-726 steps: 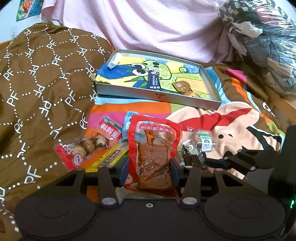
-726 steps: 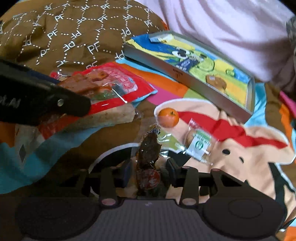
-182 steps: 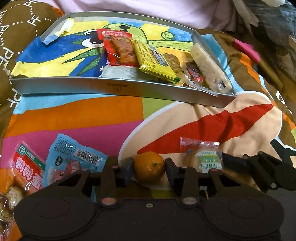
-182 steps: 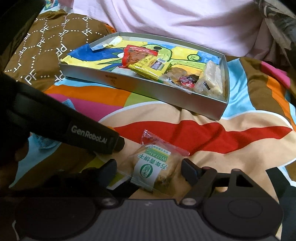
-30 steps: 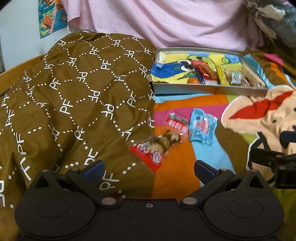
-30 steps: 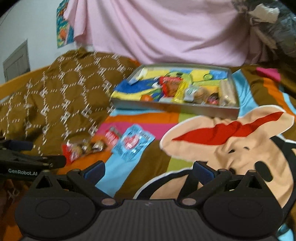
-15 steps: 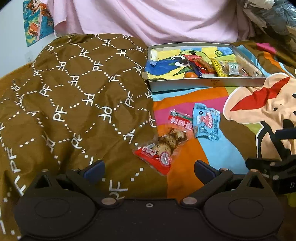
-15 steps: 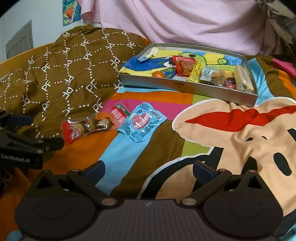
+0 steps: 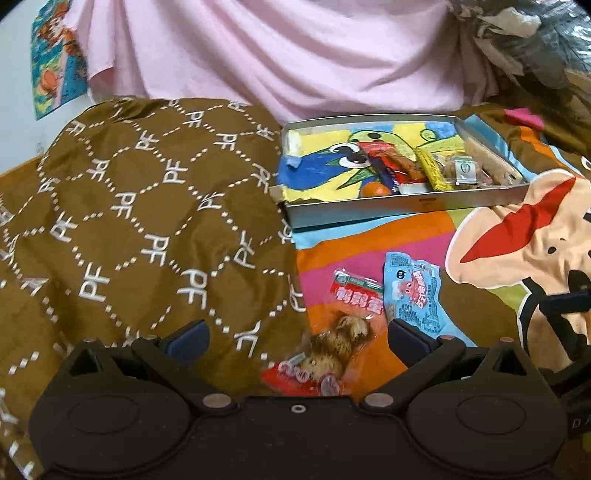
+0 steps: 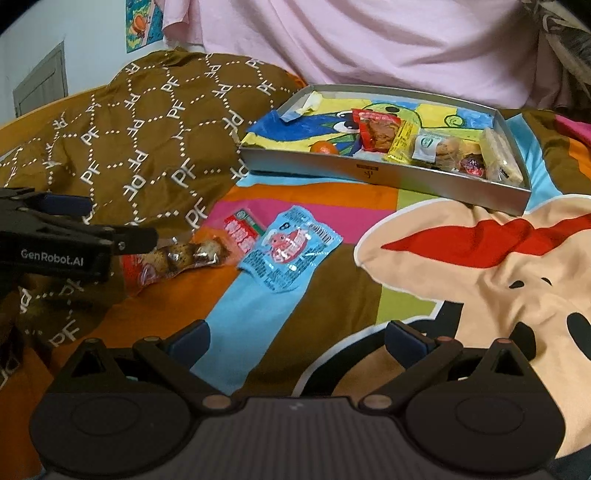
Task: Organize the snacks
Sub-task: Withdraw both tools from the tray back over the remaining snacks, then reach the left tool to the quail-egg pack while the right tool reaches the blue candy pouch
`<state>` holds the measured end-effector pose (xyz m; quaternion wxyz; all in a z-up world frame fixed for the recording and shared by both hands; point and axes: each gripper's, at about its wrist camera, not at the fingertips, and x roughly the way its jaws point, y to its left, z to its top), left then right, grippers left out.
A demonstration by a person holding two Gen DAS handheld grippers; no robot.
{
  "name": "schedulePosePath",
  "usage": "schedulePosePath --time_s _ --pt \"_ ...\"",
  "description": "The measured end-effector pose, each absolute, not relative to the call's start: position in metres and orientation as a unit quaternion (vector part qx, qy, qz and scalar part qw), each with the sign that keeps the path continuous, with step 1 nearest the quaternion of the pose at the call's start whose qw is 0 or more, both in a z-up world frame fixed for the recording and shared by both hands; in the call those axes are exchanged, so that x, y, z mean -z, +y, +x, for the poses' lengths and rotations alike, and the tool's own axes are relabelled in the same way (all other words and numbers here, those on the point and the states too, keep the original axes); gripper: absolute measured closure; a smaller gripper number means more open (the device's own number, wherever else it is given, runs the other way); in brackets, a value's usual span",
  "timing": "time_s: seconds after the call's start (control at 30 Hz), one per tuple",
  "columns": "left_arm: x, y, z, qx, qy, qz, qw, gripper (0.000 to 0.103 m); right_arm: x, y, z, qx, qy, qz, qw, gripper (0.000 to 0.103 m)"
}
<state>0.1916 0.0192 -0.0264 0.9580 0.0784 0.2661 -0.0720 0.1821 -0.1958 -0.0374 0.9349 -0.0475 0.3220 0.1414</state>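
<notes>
A red packet of quail eggs (image 9: 332, 347) lies on the bed between the fingers of my open left gripper (image 9: 295, 338); it also shows in the right wrist view (image 10: 177, 258). A blue snack packet (image 9: 412, 291) (image 10: 288, 247) lies beside it. A grey tray (image 9: 406, 208) (image 10: 369, 171) at the back holds an orange (image 9: 375, 189) (image 10: 324, 147), a red packet (image 10: 376, 129), a yellow bar (image 10: 400, 146) and other snacks. My right gripper (image 10: 297, 341) is open and empty over the bedspread. The left gripper (image 10: 96, 236) shows at the left of the right wrist view.
A brown quilt (image 9: 147, 221) with a white PF pattern rises on the left, against the tray and the red packet. A pink sheet (image 9: 277, 55) hangs behind. A colourful cartoon bedspread (image 10: 480, 258) covers the right side. A bundle of plastic-wrapped clothes (image 9: 535, 33) sits far right.
My left gripper has moved forward and down, so the red quail egg packet now lies between its open fingers. My right gripper has moved closer to the blue packet.
</notes>
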Motion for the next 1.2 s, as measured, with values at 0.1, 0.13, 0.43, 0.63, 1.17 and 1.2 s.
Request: schedulePosePath --time_s 0.1,0.13,0.43,0.63,1.17,1.2 --pt "0.031 0.016 0.198 0.076 0.263 0.092 0.957 0.001 0.039 -0.2 0.19 -0.135 0.325 -0.033 0.935 0.0" --pt "0.033 0.015 0.2 0.076 0.263 0.093 0.957 0.001 0.04 -0.202 0.194 -0.131 0.329 -0.025 0.935 0.0" --pt "0.05 0.01 0.211 0.111 0.266 0.089 0.953 0.001 0.042 -0.211 0.213 -0.13 0.346 0.012 0.929 0.0" --pt "0.062 0.011 0.214 0.134 0.287 0.08 0.945 0.001 0.035 -0.212 0.238 -0.162 0.328 0.04 0.93 0.0" --pt "0.073 0.015 0.216 0.135 0.295 0.067 0.944 0.001 0.056 -0.183 0.3 -0.155 0.385 0.051 0.908 0.0" --pt "0.074 0.015 0.216 0.134 0.294 0.067 0.944 0.001 0.056 -0.181 0.303 -0.156 0.384 0.055 0.908 0.0"
